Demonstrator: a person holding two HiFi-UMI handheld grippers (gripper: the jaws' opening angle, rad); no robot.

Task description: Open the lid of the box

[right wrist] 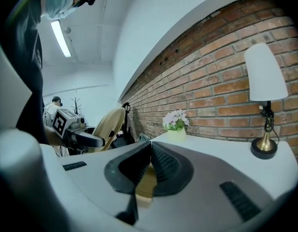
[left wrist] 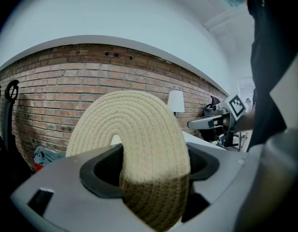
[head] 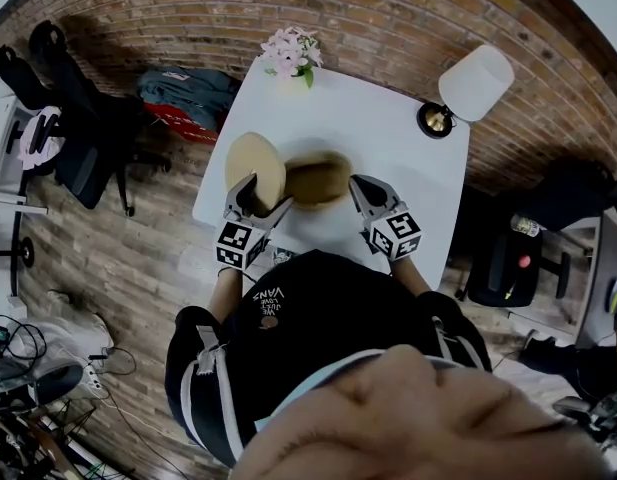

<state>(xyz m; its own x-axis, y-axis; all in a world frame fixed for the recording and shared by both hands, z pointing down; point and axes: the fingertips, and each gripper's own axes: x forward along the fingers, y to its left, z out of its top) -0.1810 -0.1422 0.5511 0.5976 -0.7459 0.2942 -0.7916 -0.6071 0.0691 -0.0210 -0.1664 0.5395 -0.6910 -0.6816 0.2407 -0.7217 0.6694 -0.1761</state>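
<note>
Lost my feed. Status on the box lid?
Left gripper shut on lid, off the box. Right gripper shut on box rim. Nothing in the way.

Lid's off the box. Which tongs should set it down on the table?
Left. The left tongs clamp the lid, held up beside the box; the right tongs are shut on the box rim, apparently steadying it.

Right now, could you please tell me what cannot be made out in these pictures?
- Inside of the box: head view, blurred; right gripper view, the right claw covers all but a tan sliver.
- Lower edge of the lid: left gripper view, hidden behind the left claw.
- Clutter on the floor: head view, too small.
</note>
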